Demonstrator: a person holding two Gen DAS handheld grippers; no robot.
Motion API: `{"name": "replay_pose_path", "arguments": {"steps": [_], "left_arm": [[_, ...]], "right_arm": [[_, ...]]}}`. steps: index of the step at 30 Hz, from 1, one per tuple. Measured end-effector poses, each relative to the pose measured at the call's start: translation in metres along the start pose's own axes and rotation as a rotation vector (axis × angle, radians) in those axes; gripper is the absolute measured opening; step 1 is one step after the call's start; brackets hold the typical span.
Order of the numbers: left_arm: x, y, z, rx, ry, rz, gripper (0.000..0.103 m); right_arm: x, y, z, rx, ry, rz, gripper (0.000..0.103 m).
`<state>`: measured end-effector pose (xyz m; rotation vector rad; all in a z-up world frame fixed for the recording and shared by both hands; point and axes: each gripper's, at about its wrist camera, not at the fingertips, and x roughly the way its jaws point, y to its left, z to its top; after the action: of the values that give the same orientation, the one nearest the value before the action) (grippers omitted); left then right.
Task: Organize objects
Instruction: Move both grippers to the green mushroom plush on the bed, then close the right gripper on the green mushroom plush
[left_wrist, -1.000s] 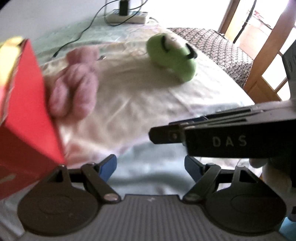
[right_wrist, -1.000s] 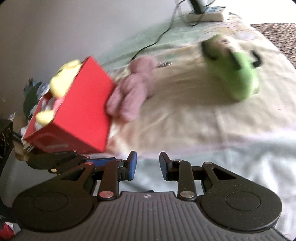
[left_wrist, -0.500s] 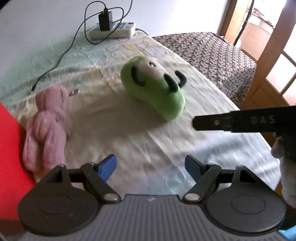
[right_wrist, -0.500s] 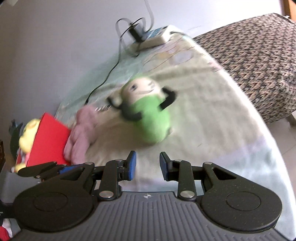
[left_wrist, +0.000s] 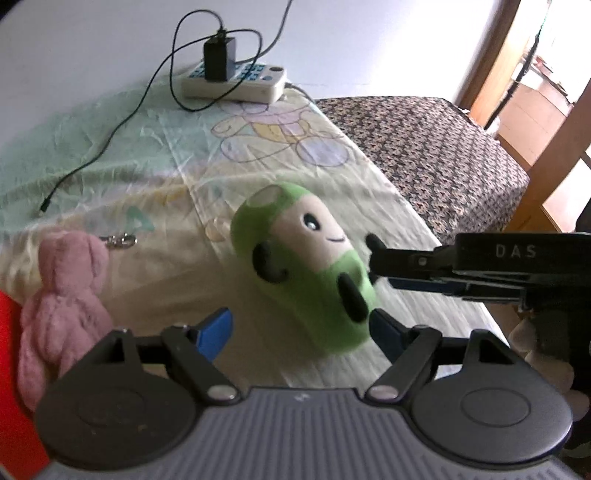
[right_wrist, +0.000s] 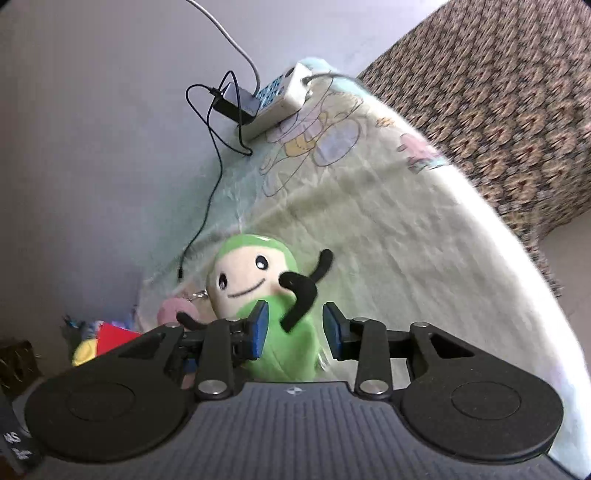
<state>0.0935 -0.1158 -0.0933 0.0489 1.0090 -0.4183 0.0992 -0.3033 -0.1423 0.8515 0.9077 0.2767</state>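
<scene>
A green plush toy (left_wrist: 314, 273) with a cream face and black limbs lies on the pale bedsheet (left_wrist: 155, 177). My left gripper (left_wrist: 301, 328) is open, its blue pads on either side of the toy's lower end. My right gripper (right_wrist: 294, 330) is open around the toy's (right_wrist: 280, 332) body, one black arm between its pads; it also shows in the left wrist view (left_wrist: 384, 266) at the toy's right side. A pink plush toy (left_wrist: 62, 299) lies to the left, next to a red box (left_wrist: 14, 369).
A white power strip (left_wrist: 236, 83) with a black charger and cable sits at the far edge by the wall. A patterned mattress (left_wrist: 436, 155) and a wooden door frame (left_wrist: 554, 147) lie to the right. A yellow toy (right_wrist: 85, 350) sits by the red box.
Both grippers have moved from the red box over to the green plush toy. The right gripper has opened wider and now straddles the toy.
</scene>
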Motion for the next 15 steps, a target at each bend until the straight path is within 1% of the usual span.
{"name": "replay_pose_path", "arguments": {"steps": [1,2,4,6,8,9,10,13,15], "left_arm": [[0.004,0.002,0.001,-0.015,0.003,-0.006,0.081],[0.006,0.005,0.003,-0.032,0.005,-0.014,0.081],[0.011,0.011,0.004,-0.062,0.004,-0.031,0.081],[0.014,0.018,0.005,-0.100,0.001,-0.058,0.081],[0.020,0.027,0.006,-0.137,0.008,-0.073,0.083],[0.023,0.031,0.006,-0.154,0.013,-0.074,0.085],[0.025,0.036,0.006,-0.174,0.018,-0.082,0.085],[0.030,0.050,0.006,-0.245,0.031,-0.137,0.084],[0.033,0.054,0.005,-0.273,0.039,-0.165,0.083]], "right_arm": [[0.005,-0.001,0.002,0.012,0.011,0.015,0.038],[0.010,-0.003,0.004,0.028,0.020,0.039,0.044],[0.018,-0.005,0.007,0.052,0.037,0.076,0.049],[0.028,-0.003,0.010,0.059,0.067,0.102,0.057],[0.037,0.000,0.011,0.048,0.076,0.108,0.058],[0.039,0.001,0.012,0.044,0.079,0.114,0.058],[0.041,0.001,0.012,0.039,0.081,0.121,0.058],[0.042,-0.001,0.013,0.045,0.092,0.139,0.056],[0.040,-0.001,0.012,0.043,0.098,0.143,0.054]]}}
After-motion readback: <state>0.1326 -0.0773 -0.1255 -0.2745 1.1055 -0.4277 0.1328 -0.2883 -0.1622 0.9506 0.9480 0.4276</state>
